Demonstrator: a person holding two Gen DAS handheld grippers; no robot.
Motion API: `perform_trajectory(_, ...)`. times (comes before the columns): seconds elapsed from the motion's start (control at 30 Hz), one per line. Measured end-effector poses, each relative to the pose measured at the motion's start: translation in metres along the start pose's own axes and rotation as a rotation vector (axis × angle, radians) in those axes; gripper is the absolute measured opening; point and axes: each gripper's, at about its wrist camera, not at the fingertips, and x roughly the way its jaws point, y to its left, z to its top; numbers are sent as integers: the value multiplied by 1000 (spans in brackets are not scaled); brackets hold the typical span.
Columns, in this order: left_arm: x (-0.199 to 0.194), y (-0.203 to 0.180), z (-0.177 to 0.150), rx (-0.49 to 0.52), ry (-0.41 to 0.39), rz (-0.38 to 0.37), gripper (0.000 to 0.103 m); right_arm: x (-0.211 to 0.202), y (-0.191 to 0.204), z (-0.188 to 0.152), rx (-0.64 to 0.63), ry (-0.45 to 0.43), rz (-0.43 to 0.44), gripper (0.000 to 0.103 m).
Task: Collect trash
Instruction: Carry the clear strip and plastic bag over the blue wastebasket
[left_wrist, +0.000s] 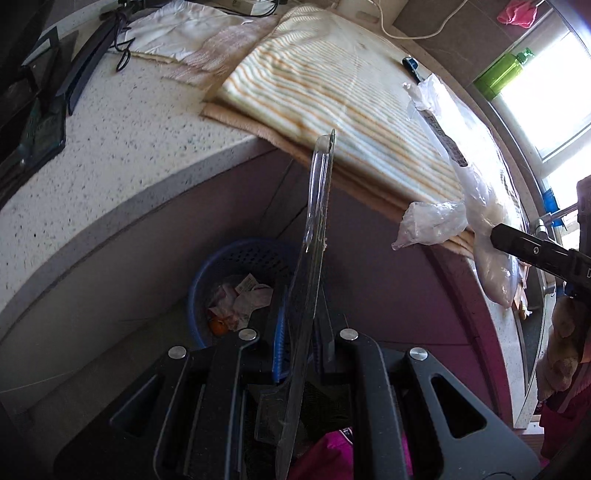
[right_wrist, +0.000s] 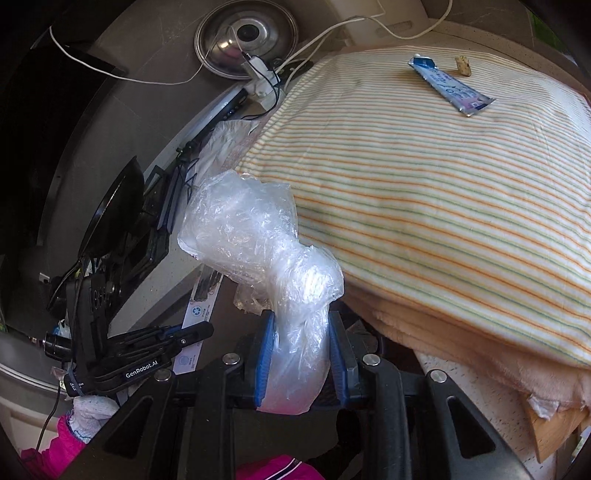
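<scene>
My left gripper (left_wrist: 308, 334) is shut on a flat clear plastic package (left_wrist: 314, 236), which stands edge-on between its fingers. Straight below it on the floor is a blue trash basket (left_wrist: 197, 295) with crumpled papers inside. My right gripper (right_wrist: 301, 332) has its blue pads (right_wrist: 264, 354) shut on a crumpled clear plastic bag (right_wrist: 255, 236). In the left wrist view that bag (left_wrist: 432, 221) hangs at the counter's edge from the right gripper (left_wrist: 496, 232). The right wrist view shows the left gripper (right_wrist: 205, 330) at the lower left with the package's printed card (right_wrist: 201, 314).
A striped cloth (right_wrist: 443, 184) covers the speckled counter (left_wrist: 110, 147). On it lie a toothpaste tube (right_wrist: 448, 85) and a small cork-like piece (right_wrist: 463, 65). Cables, a metal lid (right_wrist: 245, 37) and dark gear crowd the back. A green bottle (left_wrist: 502, 70) stands by the window.
</scene>
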Motion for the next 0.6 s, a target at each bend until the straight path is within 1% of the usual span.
perform_trajectory(0.13, 10, 11, -12, -12, 33, 0, 10, 16, 5, -13, 12, 29, -6, 28)
perform_trajectory(0.27, 23, 19, -24, -18, 72, 2, 10, 34, 8, -27, 14, 56, -35, 28)
perform_trajectory(0.6, 56, 33, -52, -21, 160, 22, 10, 67, 2, -58, 48, 115, -78, 28)
